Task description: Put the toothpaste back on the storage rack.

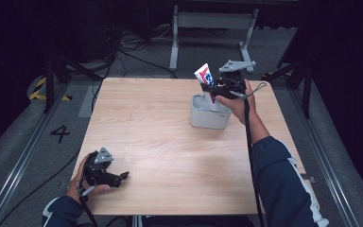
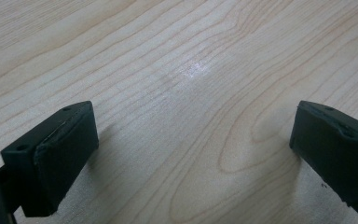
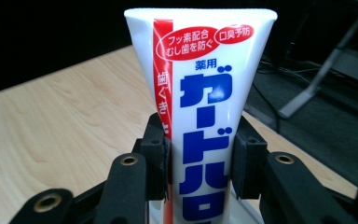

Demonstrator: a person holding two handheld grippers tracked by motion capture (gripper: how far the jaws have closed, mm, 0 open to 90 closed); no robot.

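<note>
we see a light wooden table (image 1: 170, 142) standing on a grey floor (image 1: 23, 142) marked with a black 4. on its far right part sits a pale grey holder (image 1: 208, 116). our right gripper (image 1: 210, 87) hangs just above that holder, its black pads clamped on a white toothpaste tube (image 1: 204, 78) with red and blue print; the tube stands nearly upright, tilted a little to the left, its lower end over the holder's opening. at the near left corner our left gripper (image 1: 123, 176) rests low by the table edge, its jaws spread wide apart over bare wood with nothing between them.
</note>
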